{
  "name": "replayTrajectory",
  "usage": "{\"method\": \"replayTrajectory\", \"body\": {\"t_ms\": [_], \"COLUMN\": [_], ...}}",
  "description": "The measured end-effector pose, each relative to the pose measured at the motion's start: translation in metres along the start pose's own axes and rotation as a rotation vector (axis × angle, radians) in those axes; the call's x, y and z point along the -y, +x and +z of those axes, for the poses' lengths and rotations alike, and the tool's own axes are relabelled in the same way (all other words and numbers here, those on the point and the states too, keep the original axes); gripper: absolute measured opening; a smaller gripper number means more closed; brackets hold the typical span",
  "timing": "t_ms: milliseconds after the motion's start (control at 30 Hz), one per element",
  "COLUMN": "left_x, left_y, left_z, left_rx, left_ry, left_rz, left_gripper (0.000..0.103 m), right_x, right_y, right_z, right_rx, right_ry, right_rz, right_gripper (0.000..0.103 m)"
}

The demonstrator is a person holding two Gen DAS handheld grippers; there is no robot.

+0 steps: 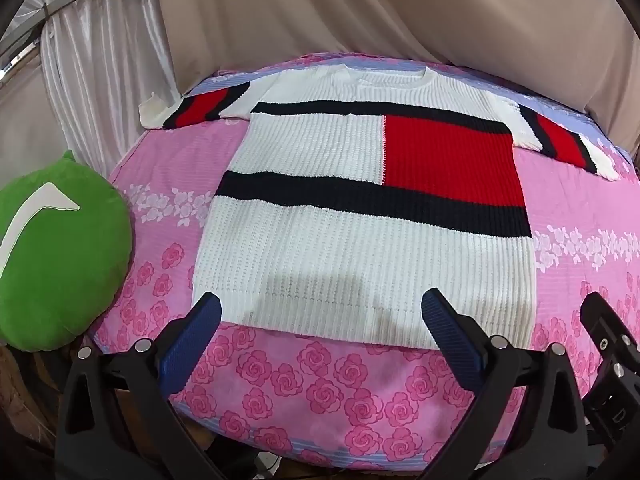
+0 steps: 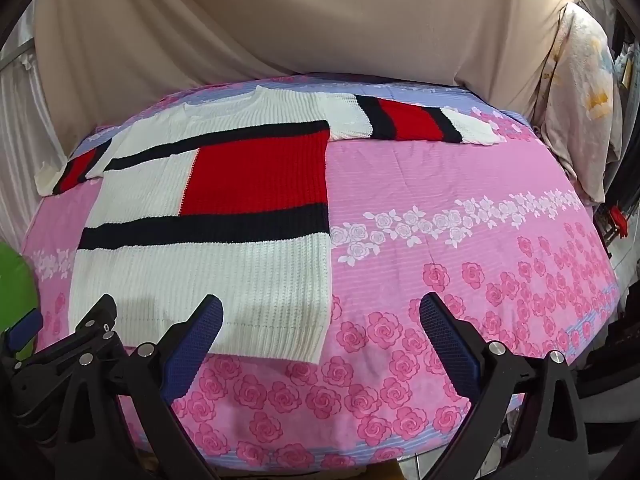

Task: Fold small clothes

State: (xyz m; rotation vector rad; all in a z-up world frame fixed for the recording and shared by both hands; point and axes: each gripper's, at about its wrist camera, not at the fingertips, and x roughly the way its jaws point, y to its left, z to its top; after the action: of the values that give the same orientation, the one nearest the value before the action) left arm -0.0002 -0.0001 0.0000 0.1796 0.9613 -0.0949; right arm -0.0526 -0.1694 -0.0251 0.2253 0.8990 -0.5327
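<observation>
Two grippers hang over the near edge of the bed, both spread wide and gripping nothing. The left gripper (image 1: pixel 322 320) has its blue pads (image 1: pixel 192 336) straddling the hem of the sweater (image 1: pixel 352 248), with no contact that can be seen. The right gripper (image 2: pixel 322 320) has one pad over the hem's corner at 9 o'clock and the other over bare sheet (image 2: pixel 460 208).

The sweater lies flat and face up in the middle of the bed — white knit with black bands and a red block, collar at 12 o'clock, both sleeves stretched out to the sides. Its hem runs just short of the bed's near edge.

From the right wrist, a broad stretch of open pink sheet shows at 3 o'clock of the sweater, ending at a pale pillow (image 2: pixel 576 92). The left wrist shows instead a green cushion (image 1: pixel 60 256) at 9 o'clock, close to the bed's edge, and a white curtain (image 1: pixel 100 60) behind it. A beige drape (image 1: pixel 400 12) backs the bed in both views.
</observation>
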Motion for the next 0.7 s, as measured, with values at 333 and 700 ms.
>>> {"method": "replayTrajectory", "body": {"t_ms": [333,700], "left_x": [-0.0028,0.0068], "left_y": [-0.0002,0.0031], "left_z": [-0.0048,0.0012], "left_rx": [0.008,0.005], "left_ry": [-0.005,0.006], "left_rz": [-0.009,-0.012], "left_gripper": [0.098,0.098], "right_x": [0.0006,0.0032], "right_y": [-0.001,0.001], "right_z": [-0.0007,-0.0009], "right_rx": [0.001,-0.004], "right_ry": [0.002,-0.002], "right_rz": [-0.004,-0.012], "right_gripper": [0.097,0.098]}}
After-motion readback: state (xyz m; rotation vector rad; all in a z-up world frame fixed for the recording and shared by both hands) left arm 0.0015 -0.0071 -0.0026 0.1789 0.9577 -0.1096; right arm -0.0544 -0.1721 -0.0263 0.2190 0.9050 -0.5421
